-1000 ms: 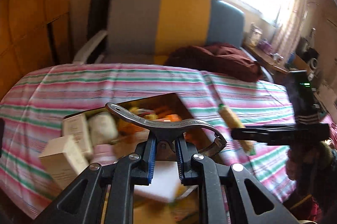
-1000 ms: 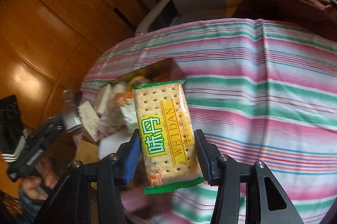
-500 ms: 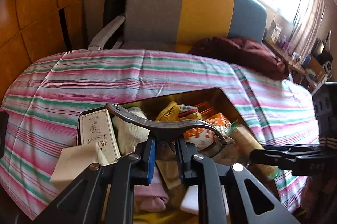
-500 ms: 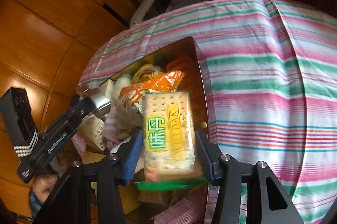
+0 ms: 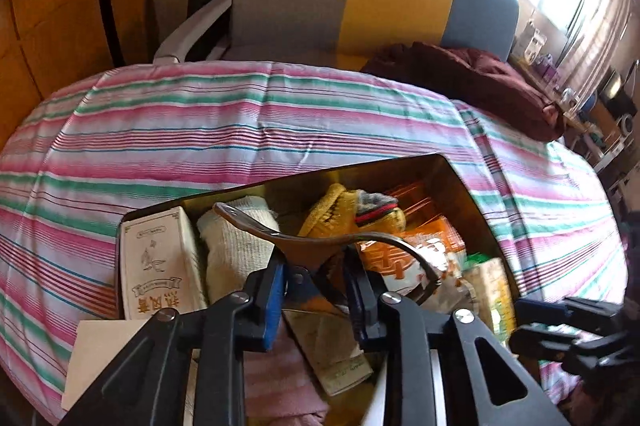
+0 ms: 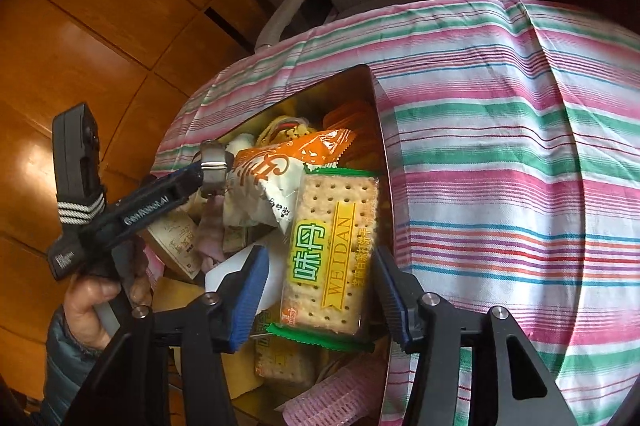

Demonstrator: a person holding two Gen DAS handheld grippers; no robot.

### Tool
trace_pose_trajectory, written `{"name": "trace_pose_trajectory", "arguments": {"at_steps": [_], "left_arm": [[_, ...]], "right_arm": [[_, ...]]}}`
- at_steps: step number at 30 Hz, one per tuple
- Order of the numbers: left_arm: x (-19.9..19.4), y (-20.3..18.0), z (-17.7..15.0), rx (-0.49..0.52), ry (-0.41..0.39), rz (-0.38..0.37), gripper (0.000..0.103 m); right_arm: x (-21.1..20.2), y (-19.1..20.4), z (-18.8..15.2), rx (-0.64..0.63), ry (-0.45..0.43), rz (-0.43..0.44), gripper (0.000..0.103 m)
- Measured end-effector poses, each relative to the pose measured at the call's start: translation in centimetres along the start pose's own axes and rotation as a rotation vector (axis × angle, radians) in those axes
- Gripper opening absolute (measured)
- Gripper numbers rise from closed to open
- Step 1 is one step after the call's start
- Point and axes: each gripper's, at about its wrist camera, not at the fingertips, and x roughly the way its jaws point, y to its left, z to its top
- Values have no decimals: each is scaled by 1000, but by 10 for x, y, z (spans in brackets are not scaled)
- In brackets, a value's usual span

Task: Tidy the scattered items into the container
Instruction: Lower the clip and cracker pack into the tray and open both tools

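Cracker packet (image 6: 332,250) seemingly released into container (image 6: 378,130) by spread right hand-held gripper (image 6: 320,290); metal opener (image 5: 320,246) clamped in left hand-held gripper (image 5: 316,290), drop needed next.

Container (image 6: 374,94) near end cut off; cracker packet (image 5: 494,290) partly hidden, blurred

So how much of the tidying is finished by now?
Mostly done: the tin container is already packed with boxes and snacks, and the striped cloth shows nothing loose. The cracker packet lies in the container between the open right gripper. The left gripper holds a metal opener above it.
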Motion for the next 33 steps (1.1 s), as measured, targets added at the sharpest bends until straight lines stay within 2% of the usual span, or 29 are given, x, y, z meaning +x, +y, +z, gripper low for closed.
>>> {"name": "trace_pose_trajectory", "arguments": {"at_steps": [4,6,9,10,12,14,18,22,27,31,33], "left_arm": [[-8,5,6,-51,15,-57,39],[-13,7,10,-71,19,-40,40],[-29,10,12,-93,-28,-18,39],[-34,10,13,-98,-48,6,39],[-42,7,14,-69,-81,112,39],[-38,0,11,-30,-73,182,34],[-21,-23,2,64,-35,259,31],[2,-28,0,59,-6,292,31],[13,-23,11,-11,-13,273,31],[1,-10,12,-109,-7,146,34],[-13,-9,7,-112,-33,142,35]], "right_arm": [[-2,-3,-2,-6,-4,26,56],[-3,-4,-3,-11,-7,35,56],[-4,-6,-4,-20,-12,50,56],[-5,-6,-5,-26,-12,54,56],[-5,-6,-5,-34,-12,62,56],[-5,-6,-5,-39,-17,66,57],[-6,-6,-6,-56,-24,71,57],[-5,-6,-5,-64,-24,81,58],[-5,-3,-6,-95,-31,81,60],[-3,0,-9,-128,-26,73,63],[-3,4,-11,-159,-27,57,63]]}}
